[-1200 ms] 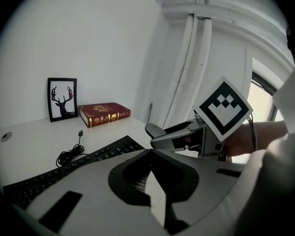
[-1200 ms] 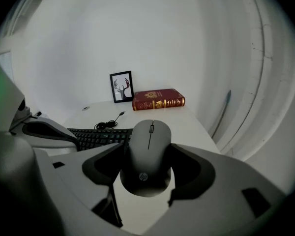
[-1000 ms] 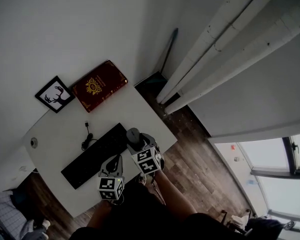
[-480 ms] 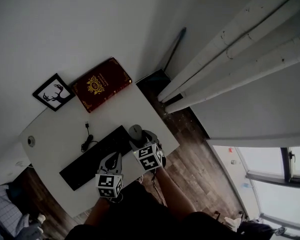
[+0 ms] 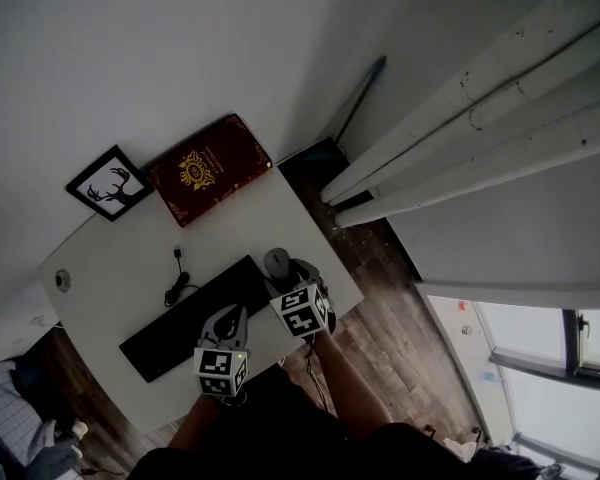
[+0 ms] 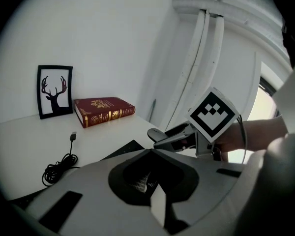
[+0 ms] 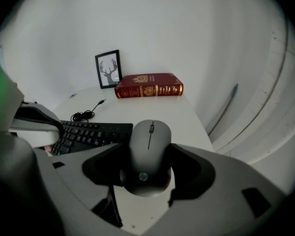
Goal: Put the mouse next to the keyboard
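A grey mouse [image 7: 147,151] sits between the jaws of my right gripper [image 7: 147,157], which is shut on it. In the head view the mouse [image 5: 276,262] is just off the right end of the black keyboard [image 5: 194,314], over the white table [image 5: 110,268]; whether it touches the table I cannot tell. The keyboard [image 7: 91,133] lies to the mouse's left in the right gripper view. My left gripper [image 5: 227,320] hovers over the keyboard's near edge, jaws shut and empty. The left gripper view shows the right gripper [image 6: 160,140] holding the mouse ahead.
A red book [image 5: 210,167] and a framed deer picture [image 5: 108,185] stand at the table's back by the wall. A coiled black cable [image 5: 176,284] lies behind the keyboard. The table's right edge [image 5: 330,258] drops to a wood floor; white pipes [image 5: 460,118] rise beyond.
The head view has shifted slightly. My right gripper keeps the mouse by the keyboard's right end, nudged a little farther back. The left gripper has barely moved.
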